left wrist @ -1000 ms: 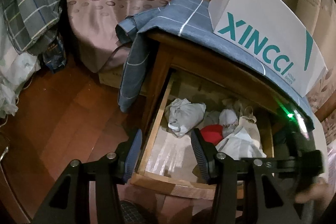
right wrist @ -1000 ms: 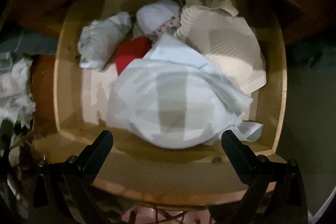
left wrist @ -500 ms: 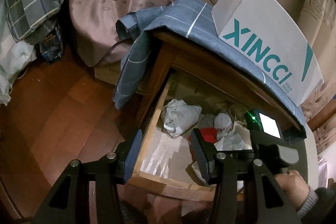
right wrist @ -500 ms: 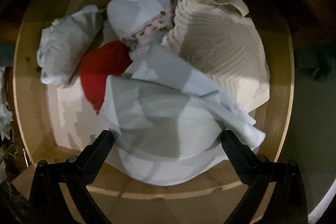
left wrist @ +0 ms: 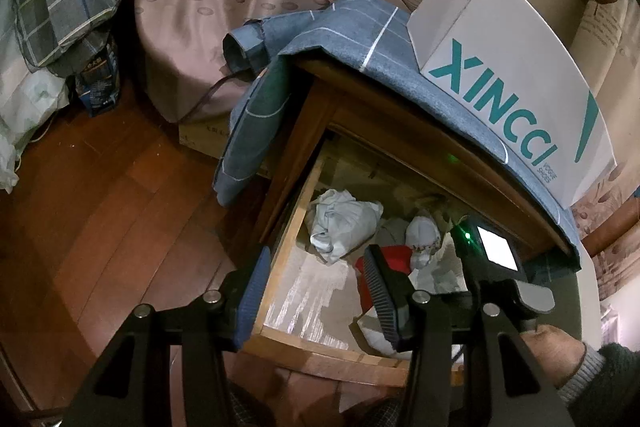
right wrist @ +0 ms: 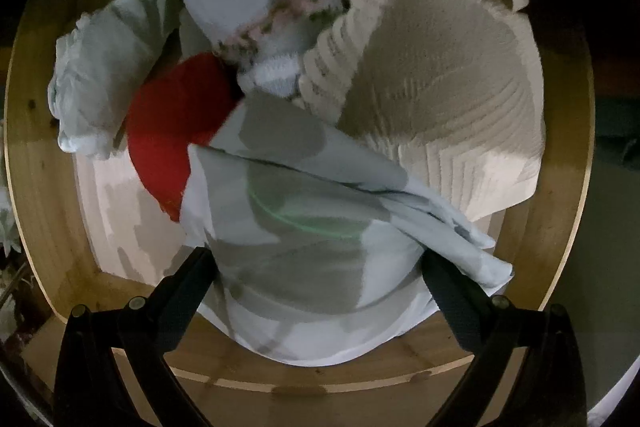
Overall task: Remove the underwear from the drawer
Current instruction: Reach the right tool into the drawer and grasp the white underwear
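While the left gripper (left wrist: 316, 291) hangs idle, fingers parted over the drawer (left wrist: 288, 223) edge, the right gripper (right wrist: 316, 291) hovers wide open above the pale underwear (right wrist: 304, 247) at lower centre; next, lower and close.

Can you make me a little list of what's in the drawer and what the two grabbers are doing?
drawer: open wooden drawer, clothes inside
front garment: pale grey underwear, on top at the front
other clothes: red piece, cream ribbed piece, grey bundle
right hand-held gripper: open, pointing down over the pale grey underwear
left hand-held gripper: open, nothing between its fingers, at the drawer's front corner
on top of the cabinet: white box on a blue cloth
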`<action>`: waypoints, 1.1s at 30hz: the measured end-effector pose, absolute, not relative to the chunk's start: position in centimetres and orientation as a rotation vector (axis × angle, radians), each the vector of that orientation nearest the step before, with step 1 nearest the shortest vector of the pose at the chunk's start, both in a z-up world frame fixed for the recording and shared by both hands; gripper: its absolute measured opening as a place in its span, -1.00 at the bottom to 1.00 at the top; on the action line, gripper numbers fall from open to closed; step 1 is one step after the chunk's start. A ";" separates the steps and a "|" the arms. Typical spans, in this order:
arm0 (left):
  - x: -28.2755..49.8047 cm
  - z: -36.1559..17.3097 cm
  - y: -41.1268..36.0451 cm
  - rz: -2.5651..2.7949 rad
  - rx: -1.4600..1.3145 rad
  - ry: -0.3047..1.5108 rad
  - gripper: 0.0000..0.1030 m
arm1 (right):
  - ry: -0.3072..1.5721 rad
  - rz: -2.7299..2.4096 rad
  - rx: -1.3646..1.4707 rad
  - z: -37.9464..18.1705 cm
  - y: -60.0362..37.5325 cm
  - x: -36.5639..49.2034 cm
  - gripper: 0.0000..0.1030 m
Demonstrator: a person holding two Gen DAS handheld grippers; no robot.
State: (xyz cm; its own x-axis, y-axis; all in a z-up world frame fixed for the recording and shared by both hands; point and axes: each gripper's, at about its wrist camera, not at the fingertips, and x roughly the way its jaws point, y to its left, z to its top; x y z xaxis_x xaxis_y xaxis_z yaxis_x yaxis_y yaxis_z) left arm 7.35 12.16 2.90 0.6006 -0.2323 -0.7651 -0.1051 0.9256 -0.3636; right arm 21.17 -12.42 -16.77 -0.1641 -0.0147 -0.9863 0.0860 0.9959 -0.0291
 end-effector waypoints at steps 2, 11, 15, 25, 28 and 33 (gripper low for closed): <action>7.3 2.9 12.2 -0.076 -0.395 0.929 -0.04 | 1.723 -0.073 0.056 -16.7 -12.4 20.7 0.77; 7.3 2.9 12.1 -0.072 -0.394 0.931 -0.04 | 1.613 0.025 0.082 -14.9 -13.4 19.2 -0.20; 7.2 2.9 12.0 -0.070 -0.386 0.931 -0.04 | 1.526 0.075 0.073 -13.8 -13.5 17.6 -0.38; 7.2 2.9 11.8 -0.064 -0.366 0.935 -0.04 | 1.355 0.123 0.135 -9.4 -15.8 15.1 -0.56; 7.3 2.8 11.7 -0.059 -0.358 0.942 -0.04 | 1.319 0.132 0.128 -7.9 -16.4 14.7 -0.57; 7.6 2.6 11.5 -0.057 -0.342 0.960 -0.04 | 1.227 0.112 0.090 -4.1 -18.5 13.9 -0.57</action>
State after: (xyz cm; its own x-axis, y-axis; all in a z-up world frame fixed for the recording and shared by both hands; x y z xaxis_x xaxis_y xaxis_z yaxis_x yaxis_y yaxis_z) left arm 7.58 11.51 2.61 0.5762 -0.1982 -0.7929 -0.1024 0.9450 -0.3107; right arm 13.86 -18.54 -4.09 0.3326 0.1342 -0.9335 -0.0373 0.9909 0.1292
